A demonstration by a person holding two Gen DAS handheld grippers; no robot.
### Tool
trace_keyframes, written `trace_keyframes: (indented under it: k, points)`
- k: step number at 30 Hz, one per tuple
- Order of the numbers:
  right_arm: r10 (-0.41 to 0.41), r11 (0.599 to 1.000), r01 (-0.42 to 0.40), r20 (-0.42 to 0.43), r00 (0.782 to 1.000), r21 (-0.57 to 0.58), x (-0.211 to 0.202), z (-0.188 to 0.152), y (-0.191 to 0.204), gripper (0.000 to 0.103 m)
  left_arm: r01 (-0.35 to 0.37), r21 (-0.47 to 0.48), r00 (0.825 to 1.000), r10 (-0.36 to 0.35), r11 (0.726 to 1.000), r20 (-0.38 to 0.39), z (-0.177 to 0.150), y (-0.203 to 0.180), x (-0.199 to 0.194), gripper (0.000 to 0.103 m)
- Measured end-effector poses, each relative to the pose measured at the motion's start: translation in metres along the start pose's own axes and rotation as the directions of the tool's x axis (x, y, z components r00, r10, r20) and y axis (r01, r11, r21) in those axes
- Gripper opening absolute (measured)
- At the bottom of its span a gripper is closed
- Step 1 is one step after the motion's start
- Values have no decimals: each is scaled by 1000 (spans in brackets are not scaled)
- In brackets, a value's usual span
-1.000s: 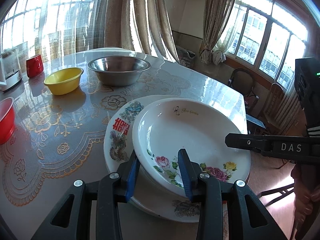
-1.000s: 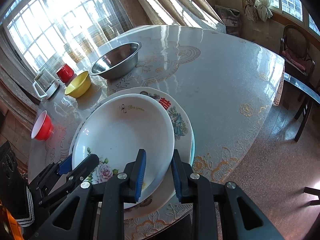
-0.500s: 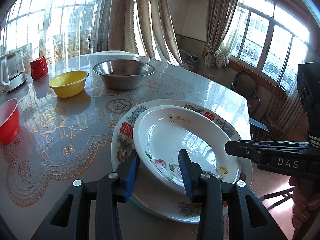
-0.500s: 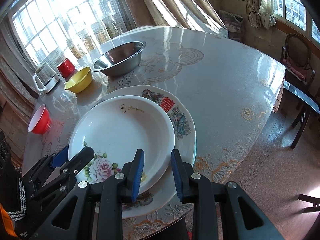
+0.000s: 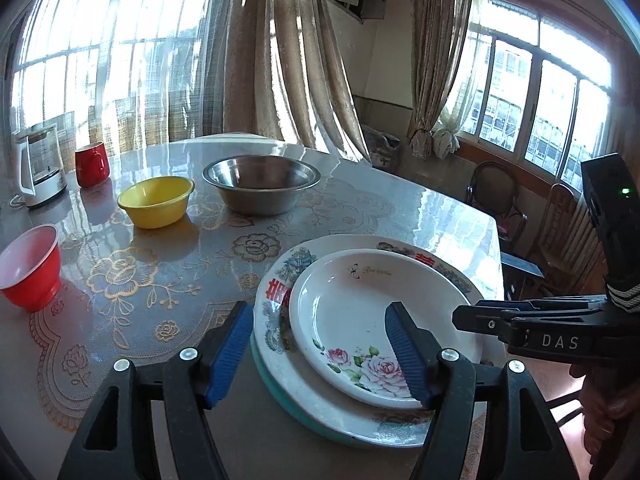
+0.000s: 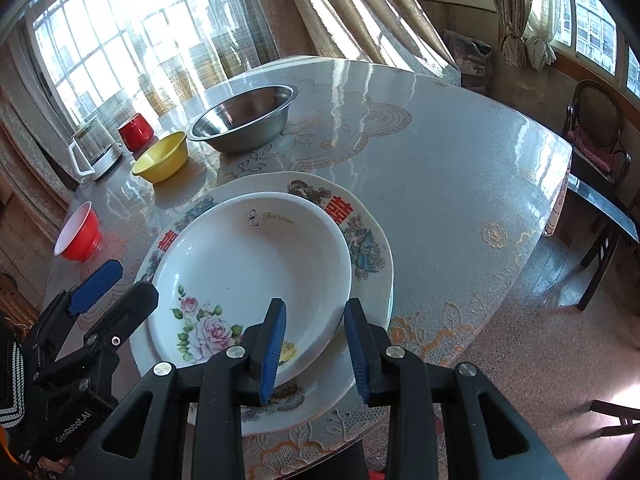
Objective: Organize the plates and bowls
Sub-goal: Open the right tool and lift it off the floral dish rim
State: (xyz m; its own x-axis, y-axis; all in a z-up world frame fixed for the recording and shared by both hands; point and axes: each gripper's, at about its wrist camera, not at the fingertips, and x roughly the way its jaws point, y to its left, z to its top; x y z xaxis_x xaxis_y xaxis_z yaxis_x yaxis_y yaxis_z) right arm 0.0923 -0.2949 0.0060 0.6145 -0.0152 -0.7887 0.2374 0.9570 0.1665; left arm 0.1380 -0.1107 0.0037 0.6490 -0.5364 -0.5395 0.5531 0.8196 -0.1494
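A white deep plate with pink roses point(image 5: 360, 320) point(image 6: 248, 272) rests on a larger decorated plate with red characters point(image 5: 280, 292) point(image 6: 360, 240), which lies on a teal plate point(image 5: 288, 400). My left gripper point(image 5: 320, 352) is open wide, its jaws either side of the stack's near rim; it also shows in the right wrist view point(image 6: 116, 292). My right gripper point(image 6: 316, 344) is open, its jaws astride the rose plate's rim; it also shows in the left wrist view point(image 5: 480, 314). A steel bowl point(image 5: 260, 184), a yellow bowl point(image 5: 156, 200) and a red bowl point(image 5: 28, 268) stand further back.
A red mug point(image 5: 92, 164) and a clear kettle point(image 5: 40, 168) stand at the table's far left. The table point(image 6: 440, 168) has a glossy lace-pattern cover. Chairs point(image 6: 596, 128) stand to the right of the table.
My left gripper has opened wide and drawn back from the rose plate. The rose plate has settled flat on the stack. My right gripper has widened slightly.
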Motion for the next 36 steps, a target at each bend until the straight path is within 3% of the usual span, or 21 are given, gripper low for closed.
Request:
trace_keyframes:
  k: [4,7,11,15,20,30,36]
  points:
    - [-10,1000,10,5,1000,-12,0,-1,2,31,-22,-31,1000,22,999,-14,1,8,4,70]
    - [-5,1000,5,5,1000,-10,0,-1,1,31,-39,-70,999,39,997,-4,2,16,3,84]
    - [-12,1000,12,3,1000,-22,0,-1,2,32,-90,-137,996,91,986,-3,5,31,2,85]
    - [-23,999,22,-2,1000,-29,1,0,4,32,-206,-195,978,202,959,-41,6,51,7,85]
    - [-7,1000,8,-6,1000,20,2,3,0,32,-281,-238,959,265,930,-98,1,70,15,85]
    - [-6,997,7,-11,1000,80,6,14,-2,35,-345,-249,937,318,905,-143,-2,83,23,86]
    - [9,999,-10,53,999,33,-6,31,5,35,-351,-252,934,319,902,-161,-3,88,28,87]
